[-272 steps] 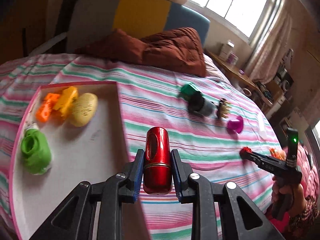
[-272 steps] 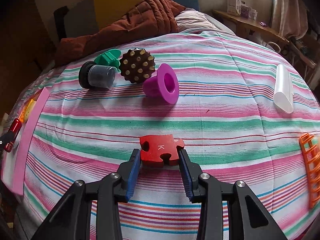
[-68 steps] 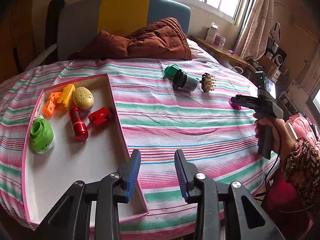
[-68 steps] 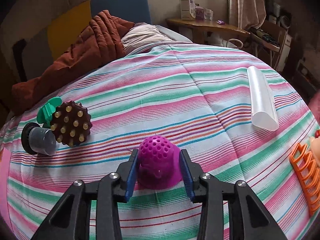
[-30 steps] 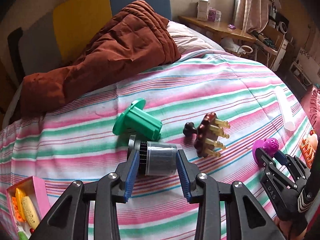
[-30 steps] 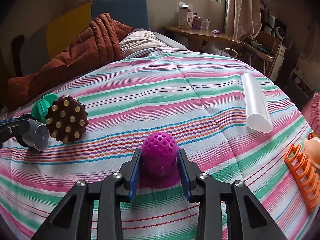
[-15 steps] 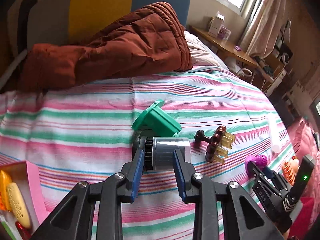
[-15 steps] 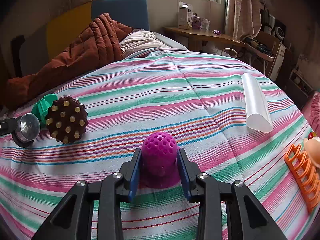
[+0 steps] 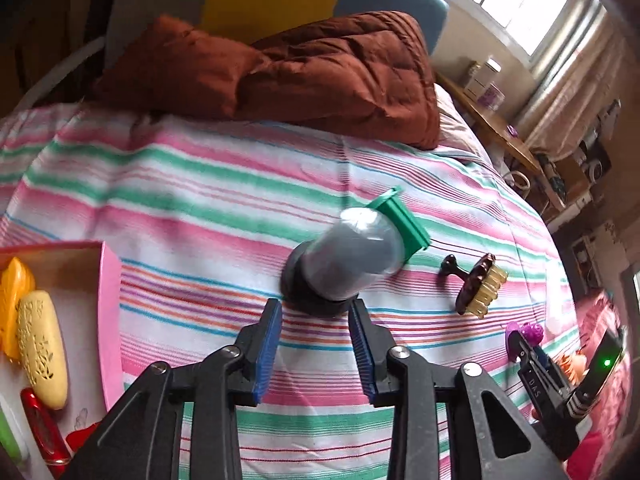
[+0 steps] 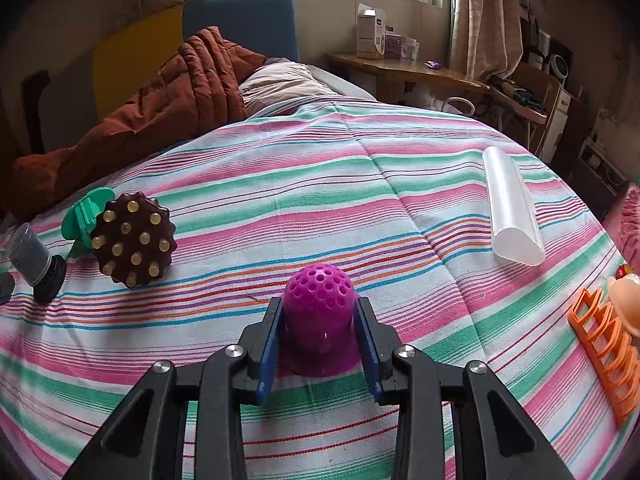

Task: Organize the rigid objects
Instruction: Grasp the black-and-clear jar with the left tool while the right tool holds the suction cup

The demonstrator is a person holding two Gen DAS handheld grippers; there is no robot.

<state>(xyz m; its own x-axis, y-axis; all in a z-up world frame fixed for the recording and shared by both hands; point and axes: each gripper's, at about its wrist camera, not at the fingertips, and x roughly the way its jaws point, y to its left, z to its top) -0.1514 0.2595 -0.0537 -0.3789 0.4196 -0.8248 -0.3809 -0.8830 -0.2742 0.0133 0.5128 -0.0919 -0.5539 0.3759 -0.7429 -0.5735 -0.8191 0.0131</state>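
Note:
My left gripper (image 9: 315, 322) is shut on the black base of a grey clear-capped jar (image 9: 344, 262), which tilts up and away above the striped bedspread; the jar also shows in the right wrist view (image 10: 34, 258). My right gripper (image 10: 316, 340) is shut on a purple perforated dome toy (image 10: 319, 308) resting on the bedspread; the toy also shows in the left wrist view (image 9: 528, 334). A pink-rimmed tray (image 9: 110, 304) at left holds yellow, cream and red objects.
A green plastic piece (image 9: 404, 220) lies behind the jar. A brown massage brush (image 10: 132, 238) lies beside it. A clear half-tube (image 10: 510, 208) and an orange rack (image 10: 604, 344) lie at right. A brown quilt (image 9: 280, 68) is at the bed's head.
My left gripper has lifted the jar off the bedspread, tipped it upright and moved left toward the tray. My right gripper has stayed still on the purple toy.

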